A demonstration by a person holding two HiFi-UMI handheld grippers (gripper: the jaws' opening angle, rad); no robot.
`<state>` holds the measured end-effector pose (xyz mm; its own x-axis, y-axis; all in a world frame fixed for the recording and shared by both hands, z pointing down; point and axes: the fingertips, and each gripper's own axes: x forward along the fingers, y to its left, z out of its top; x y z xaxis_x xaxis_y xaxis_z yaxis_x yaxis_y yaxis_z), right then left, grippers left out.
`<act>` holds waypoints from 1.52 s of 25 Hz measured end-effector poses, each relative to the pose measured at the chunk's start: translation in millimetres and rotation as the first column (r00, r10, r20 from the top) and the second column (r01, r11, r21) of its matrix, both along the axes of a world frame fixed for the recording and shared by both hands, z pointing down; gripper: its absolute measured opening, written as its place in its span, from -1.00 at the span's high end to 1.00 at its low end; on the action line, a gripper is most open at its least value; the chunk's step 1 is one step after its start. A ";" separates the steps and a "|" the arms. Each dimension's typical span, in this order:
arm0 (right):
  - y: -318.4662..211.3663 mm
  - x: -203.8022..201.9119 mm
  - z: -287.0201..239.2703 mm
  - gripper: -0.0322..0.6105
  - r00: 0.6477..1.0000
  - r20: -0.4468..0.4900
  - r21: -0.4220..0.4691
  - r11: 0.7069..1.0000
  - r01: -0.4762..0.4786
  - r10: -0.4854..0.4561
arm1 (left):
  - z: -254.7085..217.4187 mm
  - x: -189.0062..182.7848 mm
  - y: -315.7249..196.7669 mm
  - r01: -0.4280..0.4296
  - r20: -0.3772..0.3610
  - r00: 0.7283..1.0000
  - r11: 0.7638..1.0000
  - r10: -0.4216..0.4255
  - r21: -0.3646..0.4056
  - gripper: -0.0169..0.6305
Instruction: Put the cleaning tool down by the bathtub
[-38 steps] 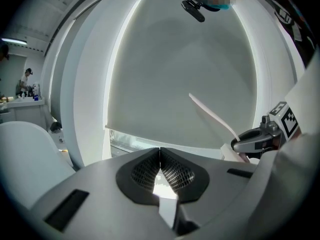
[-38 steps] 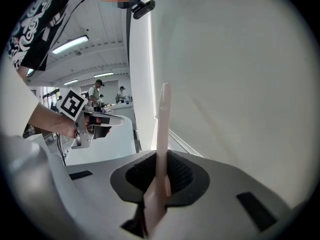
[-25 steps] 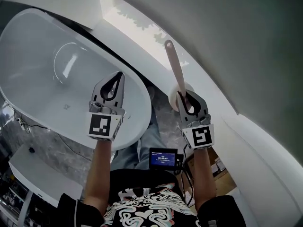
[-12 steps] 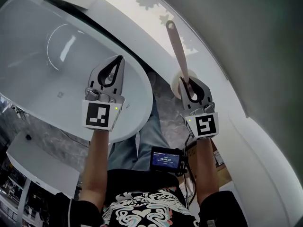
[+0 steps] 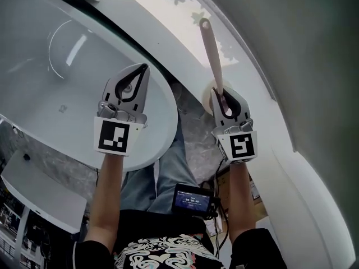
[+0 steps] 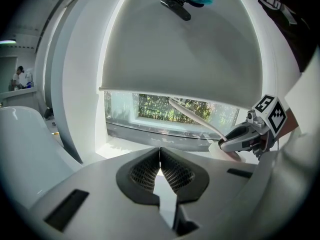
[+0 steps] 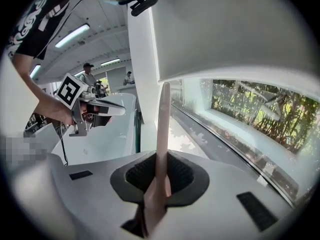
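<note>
Right gripper (image 5: 226, 101) is clamping the pink cleaning tool (image 5: 211, 49) low on its handle. In the right gripper view the jaws are pressing the handle from both sides, and the long handle is pointing away toward the bright window ledge (image 5: 162, 21). The tool is being held in the air just beside the white bathtub (image 5: 56, 94), over the gap between the tub rim and the curved wall. Left gripper (image 5: 145, 69) is hovering over the tub rim with jaws together and nothing between them.
</note>
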<state>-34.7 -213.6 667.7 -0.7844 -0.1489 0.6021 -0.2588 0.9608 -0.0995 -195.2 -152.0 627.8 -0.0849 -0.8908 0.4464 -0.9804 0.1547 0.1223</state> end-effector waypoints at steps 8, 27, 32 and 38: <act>-4.6 10.1 40.7 0.68 0.999 -0.040 -0.009 1.000 -0.015 0.014 | 32.4 5.7 -0.1 0.006 -0.007 1.000 1.000 -0.006 -0.019 0.90; -14.9 20.3 116.6 0.68 0.986 -0.164 -0.016 1.000 0.010 -0.012 | 71.6 23.3 -2.3 0.001 -0.058 0.998 0.998 -0.004 -0.056 0.90; -17.4 23.4 131.7 0.68 0.980 -0.199 -0.031 0.999 -0.009 0.003 | 75.4 20.4 -1.1 0.011 -0.063 0.998 0.998 -0.015 -0.061 0.90; -19.9 28.2 148.4 0.68 0.965 -0.261 -0.034 0.999 -0.031 0.021 | 80.5 17.0 -3.1 0.019 -0.075 0.997 0.998 -0.023 -0.061 0.90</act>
<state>-6.6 -233.6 816.2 -0.5958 -0.1409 0.7907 -0.3057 0.9502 -0.0610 -178.2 -155.2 708.3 -0.0676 -0.8606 0.5049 -0.9652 0.1846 0.1855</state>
